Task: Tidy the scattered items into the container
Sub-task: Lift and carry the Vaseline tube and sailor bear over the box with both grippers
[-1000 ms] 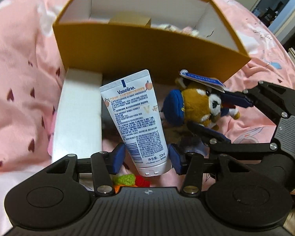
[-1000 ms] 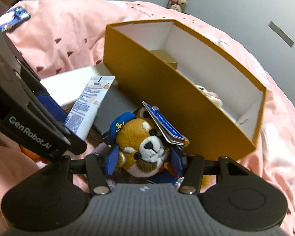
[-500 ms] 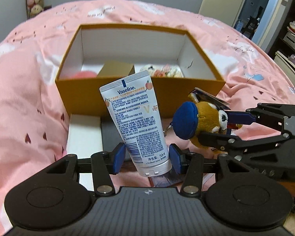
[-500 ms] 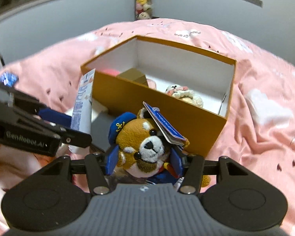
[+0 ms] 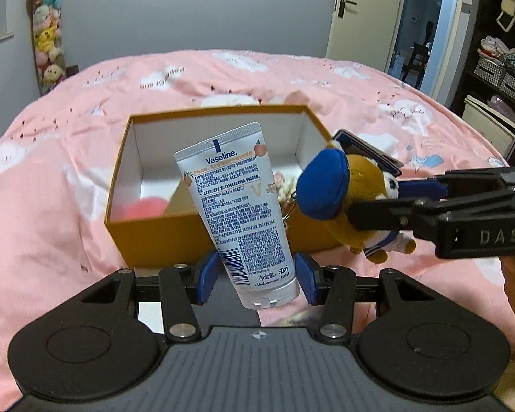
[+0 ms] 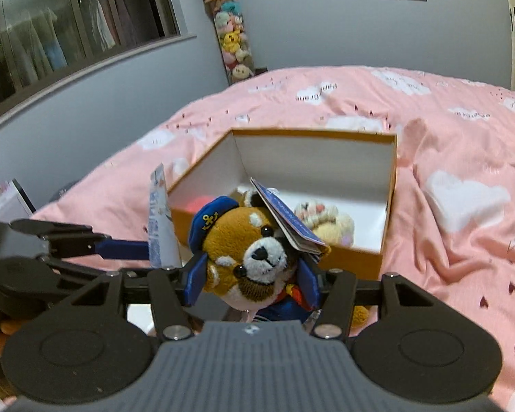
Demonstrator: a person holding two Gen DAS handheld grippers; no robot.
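Note:
My left gripper (image 5: 257, 279) is shut on a white Vaseline tube (image 5: 238, 206), held upright in the air in front of the orange box (image 5: 154, 233). My right gripper (image 6: 252, 283) is shut on a brown plush bear with a blue cap and a blue tag (image 6: 247, 240), held above the box's near wall (image 6: 346, 257). The box is open, white inside, and holds a pink item (image 5: 144, 207), a tan block and a small pale plush (image 6: 326, 219). In the left wrist view the right gripper (image 5: 429, 206) and bear (image 5: 346, 192) come in from the right.
The box sits on a pink bedspread (image 6: 446, 158). A white and a dark flat item (image 5: 147, 309) lie under my left gripper. A column of plush toys (image 6: 231, 37) hangs on the far wall. A door (image 5: 364, 10) stands at the back right.
Both grippers have risen and tilted up with the tube and the bear. The box now appears lower and farther, with its inside in view.

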